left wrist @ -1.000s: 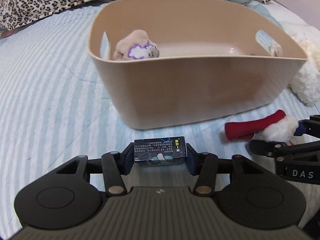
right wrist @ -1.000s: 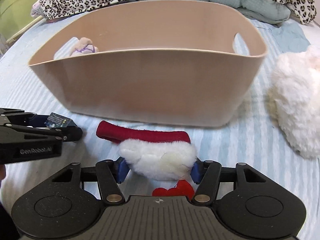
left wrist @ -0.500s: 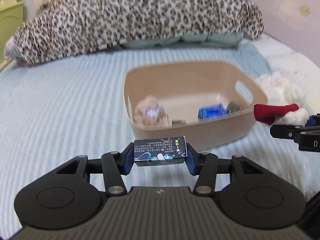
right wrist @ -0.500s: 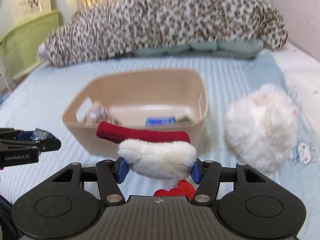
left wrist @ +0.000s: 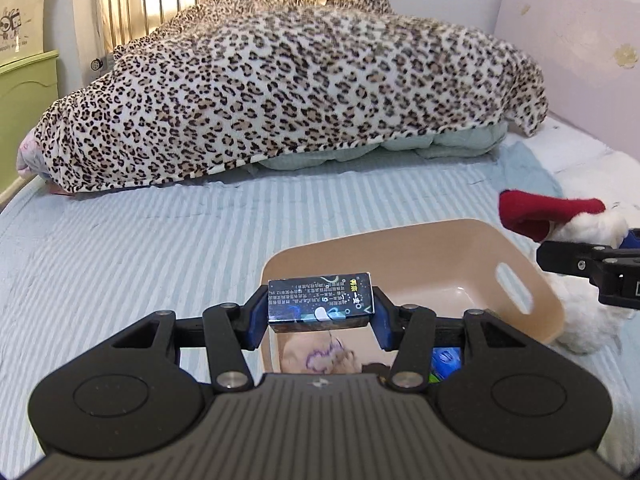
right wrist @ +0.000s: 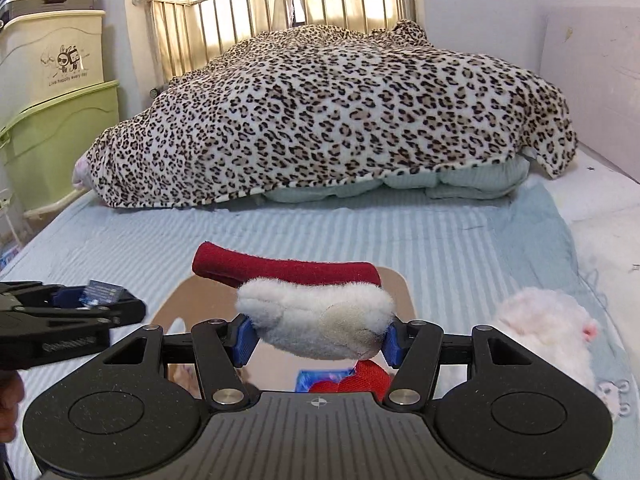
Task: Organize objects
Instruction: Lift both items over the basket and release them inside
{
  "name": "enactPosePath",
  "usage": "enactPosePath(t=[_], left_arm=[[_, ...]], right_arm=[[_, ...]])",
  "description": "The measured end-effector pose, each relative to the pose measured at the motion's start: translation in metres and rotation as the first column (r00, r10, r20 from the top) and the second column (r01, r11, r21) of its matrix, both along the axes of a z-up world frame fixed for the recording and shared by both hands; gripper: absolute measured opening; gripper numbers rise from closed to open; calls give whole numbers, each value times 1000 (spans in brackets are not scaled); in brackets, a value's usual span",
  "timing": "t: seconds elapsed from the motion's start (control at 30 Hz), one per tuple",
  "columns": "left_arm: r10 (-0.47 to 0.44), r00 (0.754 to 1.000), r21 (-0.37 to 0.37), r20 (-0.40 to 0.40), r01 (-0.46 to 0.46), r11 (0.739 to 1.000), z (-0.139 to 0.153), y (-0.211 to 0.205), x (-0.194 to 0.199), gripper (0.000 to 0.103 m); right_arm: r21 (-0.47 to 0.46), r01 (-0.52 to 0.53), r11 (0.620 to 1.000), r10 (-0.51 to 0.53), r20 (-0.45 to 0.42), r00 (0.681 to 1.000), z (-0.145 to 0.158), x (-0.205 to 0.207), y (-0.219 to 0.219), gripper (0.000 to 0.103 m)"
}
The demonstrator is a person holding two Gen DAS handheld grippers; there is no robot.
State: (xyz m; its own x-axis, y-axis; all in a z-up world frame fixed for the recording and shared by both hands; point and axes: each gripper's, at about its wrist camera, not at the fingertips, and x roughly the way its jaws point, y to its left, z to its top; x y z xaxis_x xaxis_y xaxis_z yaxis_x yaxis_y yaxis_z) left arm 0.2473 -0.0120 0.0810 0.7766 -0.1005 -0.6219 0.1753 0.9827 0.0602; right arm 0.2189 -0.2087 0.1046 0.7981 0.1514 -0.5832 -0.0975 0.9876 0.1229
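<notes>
The left hand-held gripper (left wrist: 321, 312) is closed on a small dark box (left wrist: 320, 300), and the right hand-held gripper (right wrist: 316, 338) is closed on a plush toy (right wrist: 316, 332) with a red hat. Both are held in the air above the beige basket (left wrist: 532, 280), which stands on the striped bed (left wrist: 160, 260). Inside the basket I can see a pink soft toy (left wrist: 320, 360) and something blue (left wrist: 444, 362). The step seems to be dropping the 2 things into the basket. To do it well, each one should be lowered until it is inside the rim before the fingers open, away from the walls. A white fluffy toy (right wrist: 544, 332) lies beside the basket, not yet collected.
</notes>
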Motion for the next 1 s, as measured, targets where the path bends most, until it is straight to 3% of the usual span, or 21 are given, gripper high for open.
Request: enactPosePath(t=[0.13,0.3,0.37,0.43,0.57,0.67,1.0], left_arm=[[18,998,23,-59,-17,1000,-21,-5,30,53],[50,984,41,-173,-44,998,-56,-8,55,54],[56,972,32,-228,-50,998,-66,-8,60,61],[59,963,23,-263,-54,998,-70,-6,61,69],[54,969,27,-242,-49,998,-61,-4,49,73],[47,973,28,-224,-42,999,-48,-4,34,75],[33,988,34,-149,-29,999,-3,0,-29,79]], right_arm=[[-12,4,1000,-5,-24,1000,-19,29,8,56],[-36,-5,999,0,-132,991,-55,61,16,57],[-51,-8,999,-1,-175,985,-67,68,18,67],[-49,-1,999,-8,-196,981,-74,69,17,71],[-32,21,999,-27,-195,980,-69,60,10,89],[-22,40,999,-43,-176,984,-56,44,1,97],[-76,14,997,-25,-154,988,-22,-20,7,101]])
